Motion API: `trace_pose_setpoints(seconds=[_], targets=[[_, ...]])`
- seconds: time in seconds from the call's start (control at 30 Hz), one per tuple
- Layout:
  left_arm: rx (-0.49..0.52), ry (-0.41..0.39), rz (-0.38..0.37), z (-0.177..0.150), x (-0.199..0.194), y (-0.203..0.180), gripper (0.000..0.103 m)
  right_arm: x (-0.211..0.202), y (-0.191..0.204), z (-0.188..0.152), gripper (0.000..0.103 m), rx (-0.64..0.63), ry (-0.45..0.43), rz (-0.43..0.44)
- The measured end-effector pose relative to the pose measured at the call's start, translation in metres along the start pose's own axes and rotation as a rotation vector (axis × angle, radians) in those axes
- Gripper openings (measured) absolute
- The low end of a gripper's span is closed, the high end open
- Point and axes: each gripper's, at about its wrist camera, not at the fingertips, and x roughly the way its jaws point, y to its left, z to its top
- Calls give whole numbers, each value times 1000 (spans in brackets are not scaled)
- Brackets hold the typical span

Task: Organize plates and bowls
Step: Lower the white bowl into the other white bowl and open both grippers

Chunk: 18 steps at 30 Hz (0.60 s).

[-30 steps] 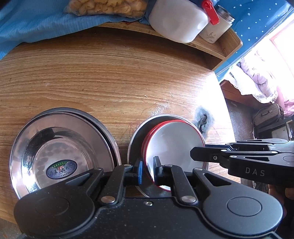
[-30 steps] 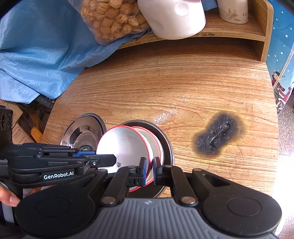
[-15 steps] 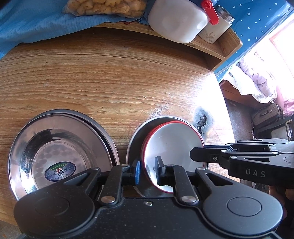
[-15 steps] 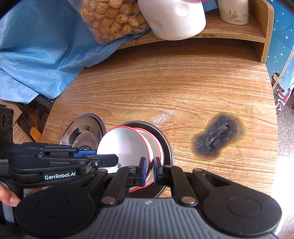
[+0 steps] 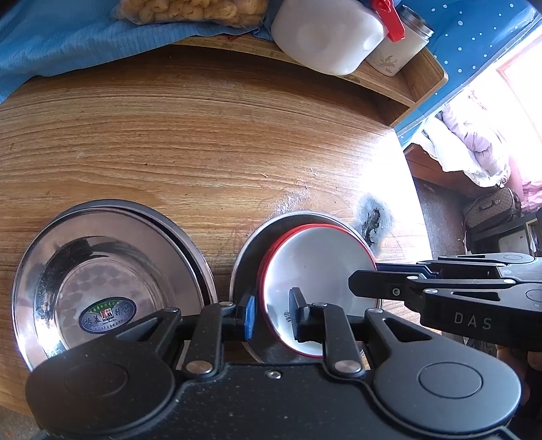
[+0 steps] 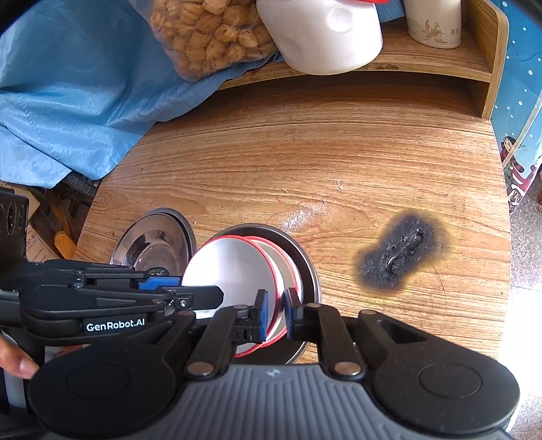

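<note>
A red-rimmed metal bowl (image 5: 318, 274) sits in a second red-rimmed bowl (image 6: 288, 267), slightly off-centre, and both lie in a steel bowl (image 5: 250, 257) on the wooden table. My left gripper (image 5: 272, 314) straddles the top bowl's near-left rim. Its jaws are opening and the pads stand off the rim. My right gripper (image 6: 276, 314) straddles the near-right rim. Its jaws are opening a little, with a thin gap at each pad. Each gripper also shows side-on in the other's view: the right gripper (image 5: 359, 282) and the left gripper (image 6: 189, 291). Stacked steel plates (image 5: 101, 270) with a sticker lie to the left.
A black burn mark (image 6: 403, 260) scars the table right of the bowls. At the back a wooden shelf (image 6: 440, 64) carries a white jug (image 6: 321, 34), a jar (image 6: 433, 23) and a snack bag (image 6: 210, 37). Blue cloth (image 6: 67, 101) drapes the left. A thumb (image 6: 13, 362) shows at the lower left.
The left jaws, shut on the red-rimmed bowl's rim a second ago, have spread apart. The right jaws have widened slightly. Neither hand has moved, and the bowls lie as before.
</note>
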Motion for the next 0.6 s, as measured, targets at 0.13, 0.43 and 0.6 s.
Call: trace_pose_setpoints(seconds=[0.13, 0.43, 0.6], targets=[[-4, -6, -1, -1, -2, 0, 25, 0, 0, 1, 14, -4, 5, -1], [-25, -20, -7, -7, -10, 2, 33, -3, 0, -1, 24, -6, 14, -4], [-26, -47, -15, -9, -16, 1, 42, -5, -1, -4, 25, -8, 16, 7]])
